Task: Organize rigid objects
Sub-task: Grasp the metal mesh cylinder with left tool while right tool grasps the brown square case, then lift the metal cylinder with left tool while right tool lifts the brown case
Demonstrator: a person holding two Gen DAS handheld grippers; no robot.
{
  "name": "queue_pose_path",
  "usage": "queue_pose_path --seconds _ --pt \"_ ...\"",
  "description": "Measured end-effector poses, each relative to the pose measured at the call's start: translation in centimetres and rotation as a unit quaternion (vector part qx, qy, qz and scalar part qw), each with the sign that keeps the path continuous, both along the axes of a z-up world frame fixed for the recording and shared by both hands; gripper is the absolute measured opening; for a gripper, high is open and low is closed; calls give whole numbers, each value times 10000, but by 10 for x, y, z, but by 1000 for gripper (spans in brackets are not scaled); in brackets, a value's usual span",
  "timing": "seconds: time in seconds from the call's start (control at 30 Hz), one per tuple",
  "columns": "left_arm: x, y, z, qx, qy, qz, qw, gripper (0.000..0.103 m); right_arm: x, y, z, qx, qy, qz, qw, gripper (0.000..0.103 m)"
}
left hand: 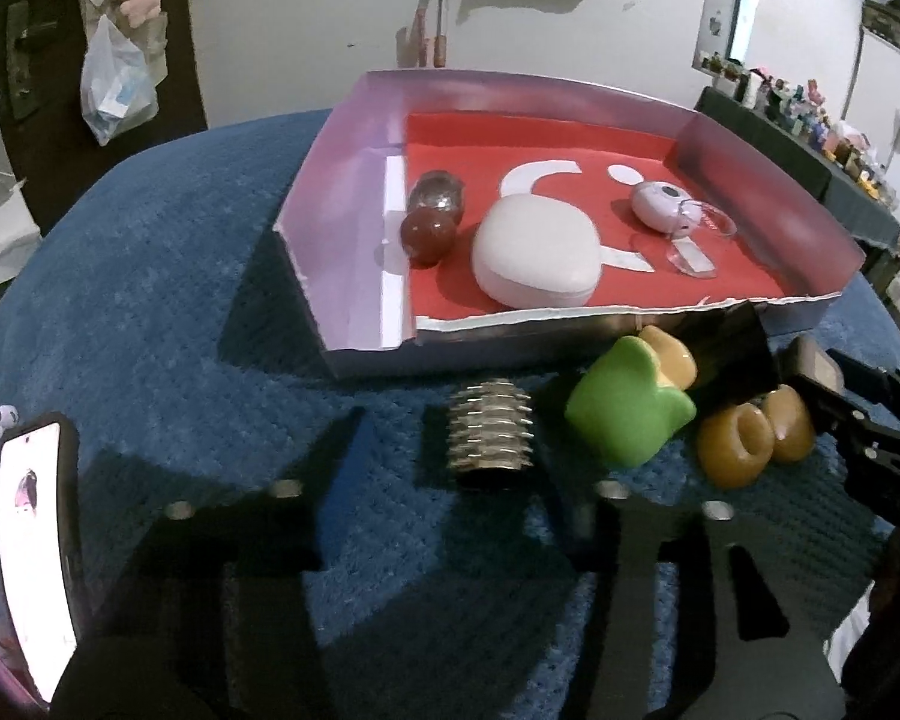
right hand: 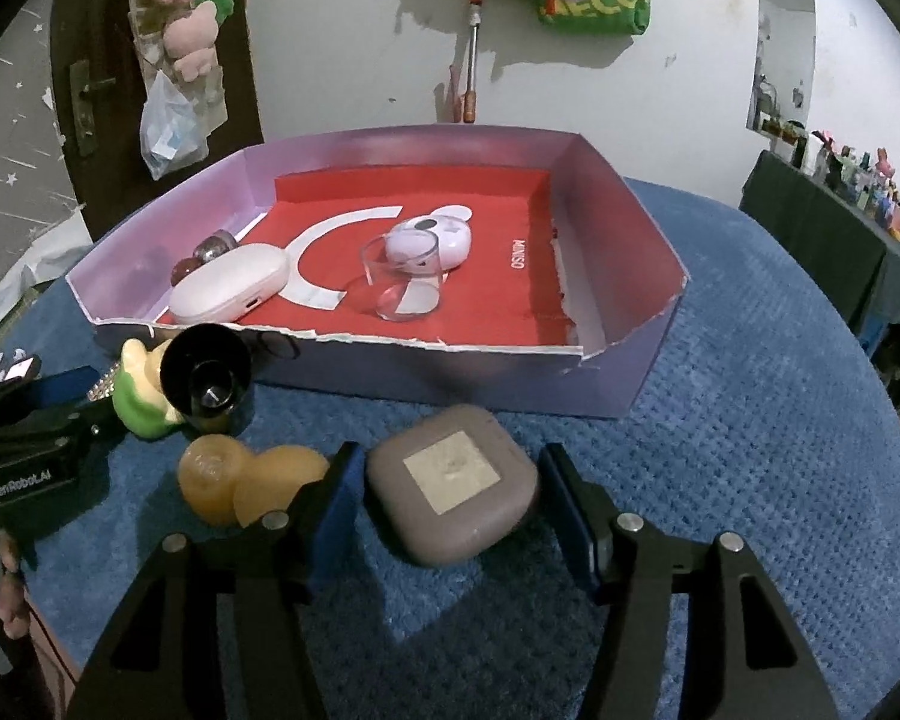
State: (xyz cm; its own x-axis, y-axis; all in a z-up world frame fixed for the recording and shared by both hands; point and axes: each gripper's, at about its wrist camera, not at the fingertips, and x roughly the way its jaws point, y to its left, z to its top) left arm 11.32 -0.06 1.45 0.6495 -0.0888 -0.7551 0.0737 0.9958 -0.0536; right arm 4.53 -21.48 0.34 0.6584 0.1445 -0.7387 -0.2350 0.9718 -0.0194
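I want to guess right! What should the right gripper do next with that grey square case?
Probably close on the grey square case. The right gripper is open with a finger on each side of it, and the case still lies on the blue cloth, outside the box.

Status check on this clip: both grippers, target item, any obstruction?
Left gripper open around ribbed metal piece. Right gripper open, straddling grey square case, not closed. Box ahead, path unobstructed.
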Motion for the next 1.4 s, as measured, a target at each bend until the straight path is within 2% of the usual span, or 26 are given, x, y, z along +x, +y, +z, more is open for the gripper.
queue_pose_path --seconds 0.07,0.2,0.33,0.7,1.03,1.4 --pt "-1 0 1 -133 9 -76 9999 31 -3 -2 0 65 -5 -1 10000 62" --pt "-4 3 1 -269 3 -101 9996 24 -10 -4 0 160 -29 -4 9999 62" --pt "-9 6 3 -490 50 -181 9986 24 -18 -5 5 251 -68 17 9997 62" --pt "-31 4 5 -667 29 -359 9971 24 -44 14 27 552 -207 420 9974 62" --pt "-45 4 10 -782 22 -476 9958 24 -58 32 29 733 -145 703 9947 62" --pt "-47 3 12 -891 39 -568 9944 24 -62 32 30 809 -130 752 9938 62"
